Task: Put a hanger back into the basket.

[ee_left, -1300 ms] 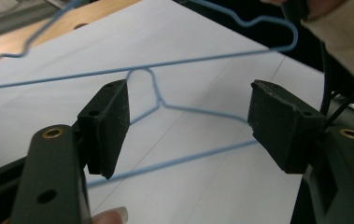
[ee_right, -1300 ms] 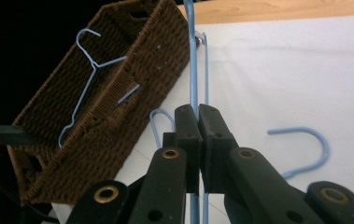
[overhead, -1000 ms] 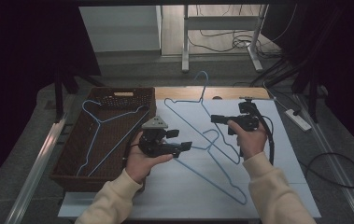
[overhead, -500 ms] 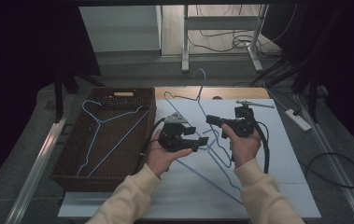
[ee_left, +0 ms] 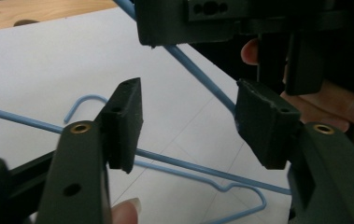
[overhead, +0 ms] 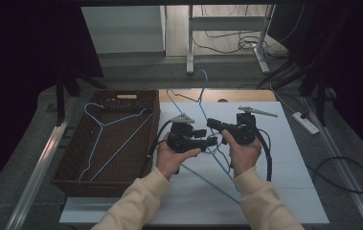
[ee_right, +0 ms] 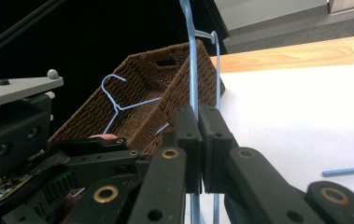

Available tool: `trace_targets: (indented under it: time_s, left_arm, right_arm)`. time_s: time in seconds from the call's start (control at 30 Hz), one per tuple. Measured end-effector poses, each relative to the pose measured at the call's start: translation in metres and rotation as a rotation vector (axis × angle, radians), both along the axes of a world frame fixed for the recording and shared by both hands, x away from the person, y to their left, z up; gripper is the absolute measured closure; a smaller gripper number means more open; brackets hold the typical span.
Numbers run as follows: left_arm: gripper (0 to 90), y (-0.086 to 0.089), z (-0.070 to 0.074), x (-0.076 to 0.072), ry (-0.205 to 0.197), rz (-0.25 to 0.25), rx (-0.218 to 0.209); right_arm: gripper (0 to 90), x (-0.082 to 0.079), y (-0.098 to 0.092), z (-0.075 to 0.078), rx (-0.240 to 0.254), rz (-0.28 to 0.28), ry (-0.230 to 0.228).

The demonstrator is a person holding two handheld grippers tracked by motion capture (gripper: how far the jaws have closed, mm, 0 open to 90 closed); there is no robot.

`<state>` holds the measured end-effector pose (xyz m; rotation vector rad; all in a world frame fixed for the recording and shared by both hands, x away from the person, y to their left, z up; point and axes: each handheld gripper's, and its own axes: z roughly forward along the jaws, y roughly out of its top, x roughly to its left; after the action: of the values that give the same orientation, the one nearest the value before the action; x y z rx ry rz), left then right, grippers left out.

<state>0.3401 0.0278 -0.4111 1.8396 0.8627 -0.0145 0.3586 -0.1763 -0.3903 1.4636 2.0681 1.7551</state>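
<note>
Right gripper (ee_right: 198, 154) clamped tight on a thin blue wire hanger (overhead: 203, 112), raised over the middle of the white sheet (overhead: 284, 158). Left gripper (ee_left: 188, 126) level beside it, jaws just been closing, parted around the wire, not pressing. Wicker basket (overhead: 73, 167) at the sheet's left edge, second hanger (overhead: 114, 122) inside.
</note>
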Motion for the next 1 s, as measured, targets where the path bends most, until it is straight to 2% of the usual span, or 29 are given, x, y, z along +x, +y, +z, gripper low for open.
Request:
trace_targets:
  time_s: [0.07,0.13,0.23,0.27,0.33,0.4,0.47,0.5,0.57,0.6,0.73,0.9,1.0]
  left_arm:
    - [49.6,0.000,0.000,0.000,0.004,-0.007,-0.005]
    - [53.9,-0.001,0.000,0.002,0.036,-0.041,-0.048]
    - [55.8,-0.006,0.000,0.002,0.033,-0.052,-0.036]
    - [59.3,-0.007,0.000,0.002,0.033,-0.052,-0.037]
    - [66.8,-0.008,0.000,0.002,0.051,-0.063,-0.061]
    - [69.6,-0.008,-0.001,0.002,0.057,-0.065,-0.066]
    - [72.0,-0.007,-0.003,0.005,0.102,-0.078,-0.097]
    - [73.4,-0.007,-0.003,0.005,0.102,-0.078,-0.097]
    - [77.7,-0.004,-0.007,0.009,0.164,-0.076,-0.140]
    - [79.3,-0.004,-0.008,0.009,0.176,-0.070,-0.137]
    - [86.3,0.001,-0.007,0.010,0.178,-0.048,-0.106]
    - [86.9,0.003,-0.003,0.007,0.182,-0.051,-0.085]
    - [87.1,0.005,-0.001,0.006,0.169,-0.038,-0.059]
  right_arm:
    - [87.9,0.000,-0.001,-0.001,0.002,-0.006,-0.006]
    - [87.9,-0.001,-0.002,-0.001,0.010,-0.010,-0.017]
    - [87.9,-0.004,0.000,-0.002,0.020,-0.009,-0.028]
    - [87.9,-0.005,0.001,-0.001,0.018,-0.005,-0.037]
    - [87.9,-0.006,0.002,-0.001,0.014,-0.006,-0.046]
    - [87.8,-0.006,0.002,-0.001,0.015,-0.010,-0.050]
    - [87.8,-0.006,0.001,-0.001,0.019,-0.008,-0.051]
    - [87.8,-0.006,0.001,-0.001,0.019,-0.008,-0.051]
    - [87.6,-0.007,-0.002,0.000,0.020,-0.010,-0.061]
    - [87.6,-0.007,-0.003,0.000,0.019,-0.011,-0.068]
    - [87.3,-0.011,-0.008,0.005,0.021,-0.008,-0.088]
    - [85.4,-0.012,-0.011,0.006,0.020,0.005,-0.093]
    - [79.4,-0.014,-0.010,0.008,0.013,0.020,-0.132]
